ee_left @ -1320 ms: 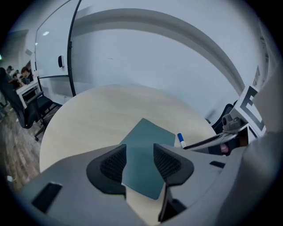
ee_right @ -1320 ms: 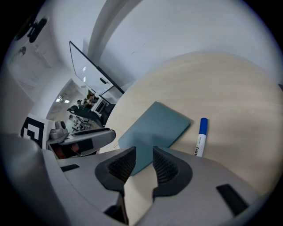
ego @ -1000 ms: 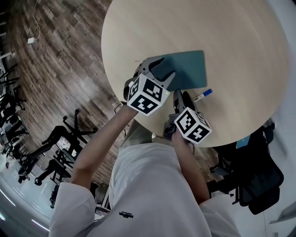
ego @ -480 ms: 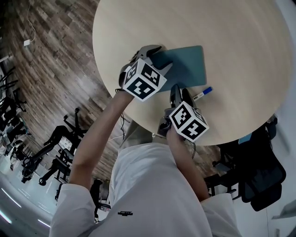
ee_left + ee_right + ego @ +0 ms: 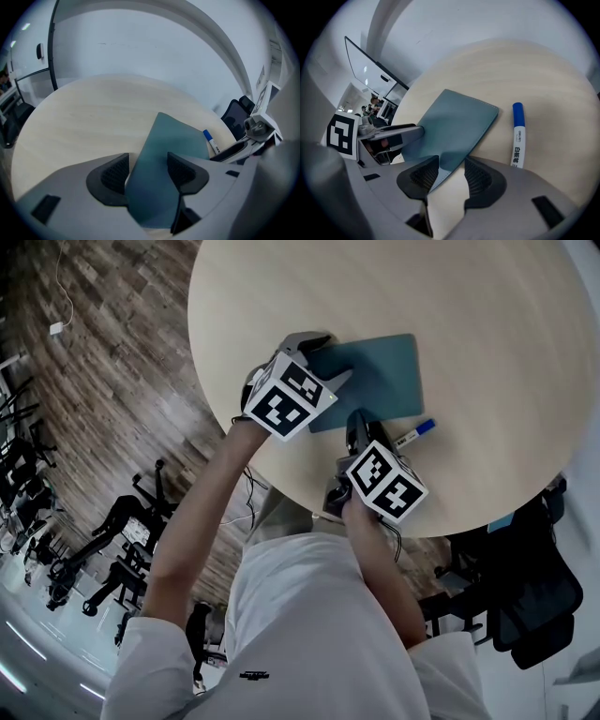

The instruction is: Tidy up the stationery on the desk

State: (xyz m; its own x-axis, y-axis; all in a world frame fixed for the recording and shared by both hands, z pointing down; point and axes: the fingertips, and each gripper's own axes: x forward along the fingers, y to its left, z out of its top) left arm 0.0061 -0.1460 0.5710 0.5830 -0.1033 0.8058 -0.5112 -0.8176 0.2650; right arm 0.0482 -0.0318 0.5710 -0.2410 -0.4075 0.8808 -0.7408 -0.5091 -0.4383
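A flat teal pouch point(image 5: 380, 376) lies on the round wooden table point(image 5: 487, 324), with a blue-capped white marker point(image 5: 412, 434) beside its near right corner. My left gripper point(image 5: 323, 360) stands open over the pouch's left end. In the left gripper view the pouch point(image 5: 173, 140) runs between the spread pads of that gripper point(image 5: 147, 164), which do not press it. My right gripper point(image 5: 364, 427) is open at the pouch's near edge, and a corner of the pouch point(image 5: 450, 126) lies between its jaws point(image 5: 451, 168). The marker point(image 5: 517, 136) lies just to the right. Both jaws have just been opening.
The table's near edge runs under my wrists. Several black office chairs point(image 5: 94, 531) stand on the wood floor at the left and another black chair point(image 5: 525, 587) at the lower right. A white wall curves behind the table point(image 5: 140, 42).
Both grippers have sunk toward the table, and the left has slid to the pouch's left end. The jaws of both stand wider apart than before.
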